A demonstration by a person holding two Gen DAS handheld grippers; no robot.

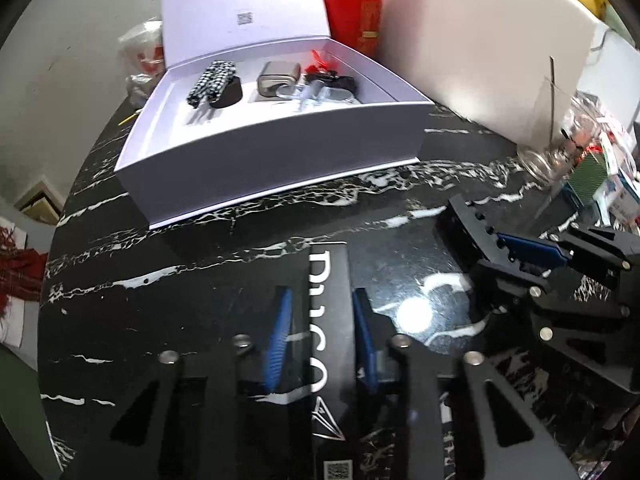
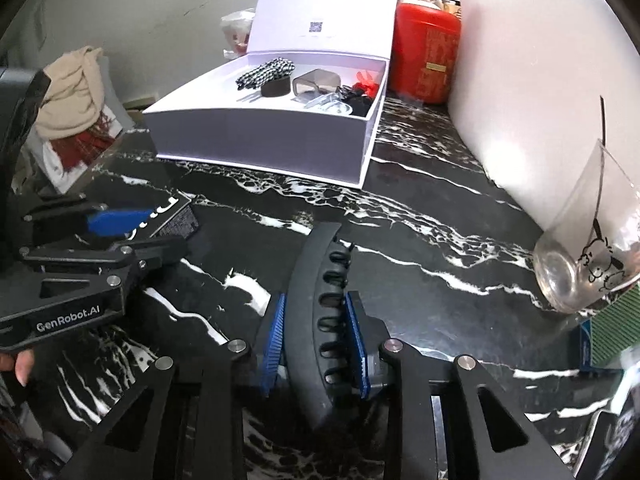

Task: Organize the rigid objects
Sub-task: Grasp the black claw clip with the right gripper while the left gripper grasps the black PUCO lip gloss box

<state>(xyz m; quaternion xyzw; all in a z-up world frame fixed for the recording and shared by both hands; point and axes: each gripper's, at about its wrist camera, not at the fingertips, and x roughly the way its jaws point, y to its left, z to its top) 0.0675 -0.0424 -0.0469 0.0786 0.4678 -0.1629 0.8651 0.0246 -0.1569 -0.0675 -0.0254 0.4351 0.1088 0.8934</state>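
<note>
My left gripper (image 1: 320, 344) is clamped on a black box (image 1: 329, 336), my right gripper (image 2: 314, 336) on a curved black clip (image 2: 316, 320), both near the open white box (image 1: 256, 160), which holds a checkered strap (image 1: 212, 80), grey case (image 1: 278, 76) and red bits (image 1: 320, 62).

Your left hand-held gripper (image 1: 322, 344) clamps a flat black box (image 1: 330, 336) with white lettering between its blue pads (image 1: 278, 340), above the black marbled surface (image 1: 200, 280). To your right, the right hand-held gripper (image 1: 500, 248) pinches a curved black piece (image 1: 468, 224). Ahead sits an open white box (image 1: 280, 160) holding small items.
</note>
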